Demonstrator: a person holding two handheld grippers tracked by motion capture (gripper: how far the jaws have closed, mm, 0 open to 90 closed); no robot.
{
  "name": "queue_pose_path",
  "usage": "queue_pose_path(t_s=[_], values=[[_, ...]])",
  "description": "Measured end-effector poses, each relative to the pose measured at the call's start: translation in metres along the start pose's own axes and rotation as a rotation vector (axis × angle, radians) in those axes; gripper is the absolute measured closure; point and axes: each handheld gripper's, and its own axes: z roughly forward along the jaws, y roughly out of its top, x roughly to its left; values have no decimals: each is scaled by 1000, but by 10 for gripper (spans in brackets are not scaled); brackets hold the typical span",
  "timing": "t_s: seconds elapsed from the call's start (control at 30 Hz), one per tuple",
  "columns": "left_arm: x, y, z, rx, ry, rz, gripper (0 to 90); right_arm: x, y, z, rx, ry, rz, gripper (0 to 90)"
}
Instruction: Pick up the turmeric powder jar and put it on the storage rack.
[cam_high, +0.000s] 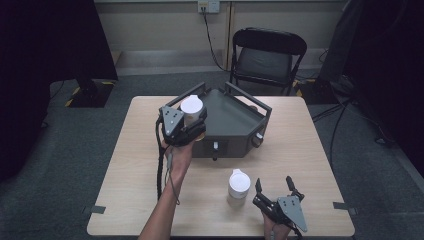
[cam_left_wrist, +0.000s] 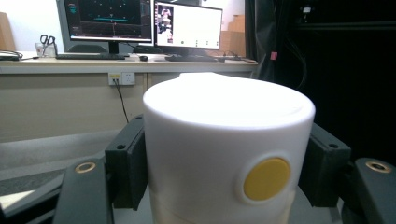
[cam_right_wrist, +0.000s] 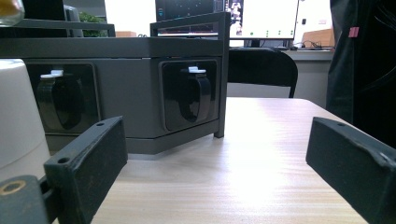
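Grey tray (cam_high: 235, 125) blocks table middle — right tabletop (cam_high: 305, 150) open.

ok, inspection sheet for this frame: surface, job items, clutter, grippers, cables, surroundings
Surface: light wooden table, tape tabs at both front edges.
Job's things: white cup with a yellow dot, held up at the grey box; second white cup standing on the table in front of the box.
Clutter: nothing seen.
Grippers: left gripper shut on the held cup, jaws on both its sides; right gripper open, low over the table right of the second cup, nothing between the jaws.
Cables: black cable trailing from the left gripper along the forearm; wall cable down from the socket.
Surroundings: black folding chair behind the table, grey carpet, monitors on a desk in the left gripper view.
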Motion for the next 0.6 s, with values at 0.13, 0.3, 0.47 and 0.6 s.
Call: queue_pose_path(t_s=[0.13, 0.3, 0.47, 0.6], values=[[0, 1, 13, 0, 7, 16, 305, 0, 0, 0, 1, 0, 1, 42], [2, 0, 28, 19, 10, 26, 305, 0, 0, 0, -2, 1, 0, 42], [3, -3, 35, 31, 18, 15, 305, 0, 0, 0, -2, 2, 0, 41], [2, -8, 39, 37, 32, 8, 305, 0, 0, 0, -3, 2, 0, 42]])
